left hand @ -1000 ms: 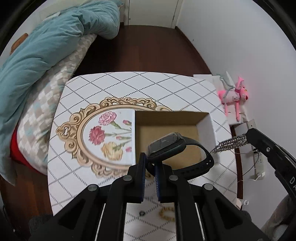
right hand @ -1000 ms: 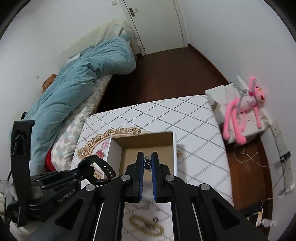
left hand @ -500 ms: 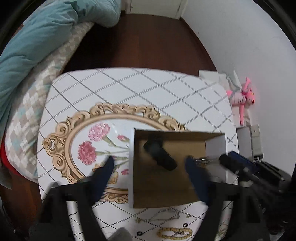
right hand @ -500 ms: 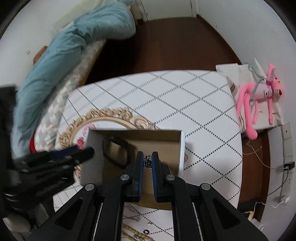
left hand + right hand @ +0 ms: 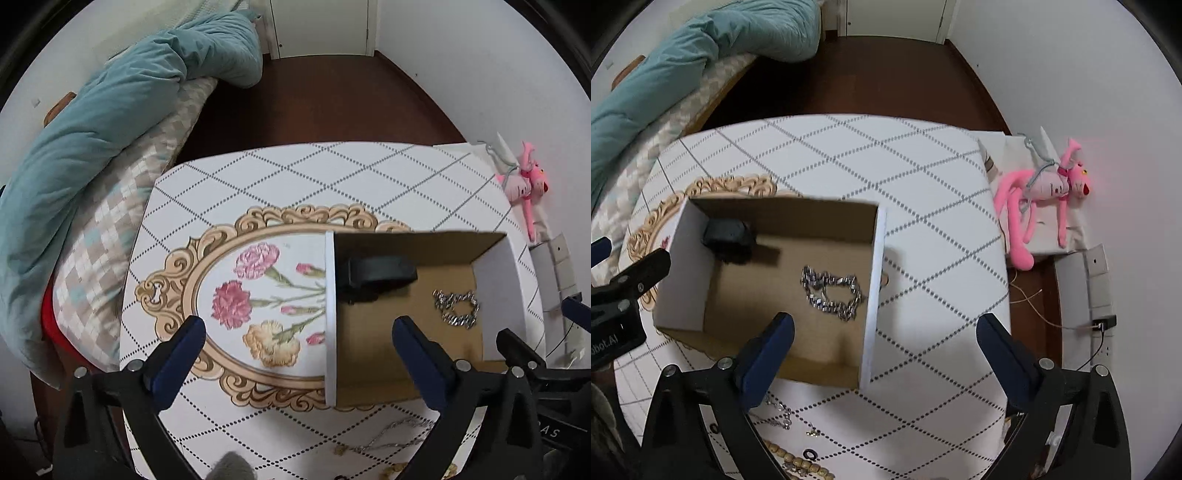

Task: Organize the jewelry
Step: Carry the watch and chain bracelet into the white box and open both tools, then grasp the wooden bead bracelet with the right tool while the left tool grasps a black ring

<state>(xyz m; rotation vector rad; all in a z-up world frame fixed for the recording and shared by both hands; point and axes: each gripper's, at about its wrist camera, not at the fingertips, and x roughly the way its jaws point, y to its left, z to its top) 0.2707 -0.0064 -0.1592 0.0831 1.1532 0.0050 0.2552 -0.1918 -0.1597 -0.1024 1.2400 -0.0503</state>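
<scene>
Both the left tool (image 5: 295,343) and right tool (image 5: 884,332) are wide open and empty. Below the right tool lies a bead bracelet (image 5: 798,461); it looks light and loose, so I would pinch across 1 side of its loop.

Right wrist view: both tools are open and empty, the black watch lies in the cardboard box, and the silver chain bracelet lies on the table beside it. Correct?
Not quite. The silver chain bracelet lies inside the cardboard box, as the right wrist view shows. The rest stands.
</scene>
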